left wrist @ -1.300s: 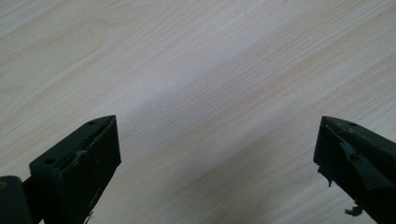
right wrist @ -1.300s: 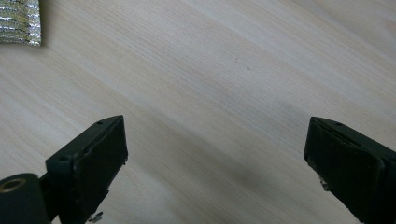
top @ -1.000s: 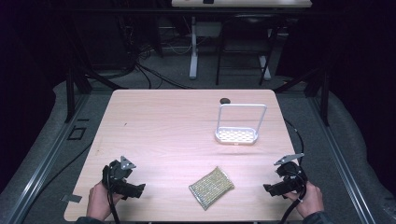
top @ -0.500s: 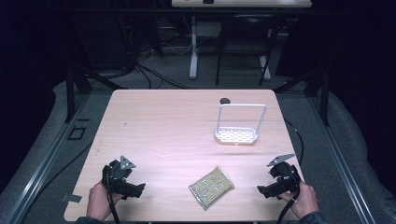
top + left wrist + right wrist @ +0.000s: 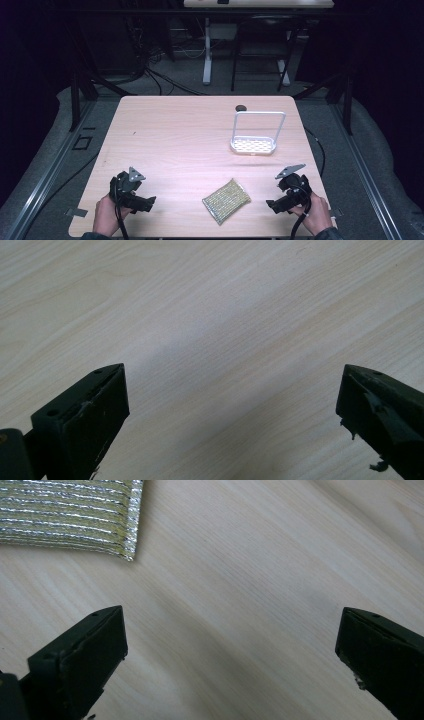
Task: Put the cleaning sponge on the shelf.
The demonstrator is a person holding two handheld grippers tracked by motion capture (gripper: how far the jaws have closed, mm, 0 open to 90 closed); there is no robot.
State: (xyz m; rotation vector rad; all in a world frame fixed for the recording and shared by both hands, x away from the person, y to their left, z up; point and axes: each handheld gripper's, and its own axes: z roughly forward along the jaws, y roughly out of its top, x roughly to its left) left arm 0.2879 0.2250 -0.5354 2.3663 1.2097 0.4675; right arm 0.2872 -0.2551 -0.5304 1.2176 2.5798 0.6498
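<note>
- Lying flat near the worktop's [image 5: 165,130] front edge, right of its middle, the sponge [image 5: 226,200] sits between the two tools, its long axis skewed to that edge.
- The right tool [image 5: 274,205], jaws spread and empty, is nearer; the sponge lies just ahead of it toward the left.
- The left tool [image 5: 148,203], also spread and empty, is over bare wood.
- A white rack [image 5: 253,145] stands toward the back right corner.
- No readable writing.

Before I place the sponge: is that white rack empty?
Empty. The white rack shows a bare perforated tray; the sponge lies apart on the table.
</note>
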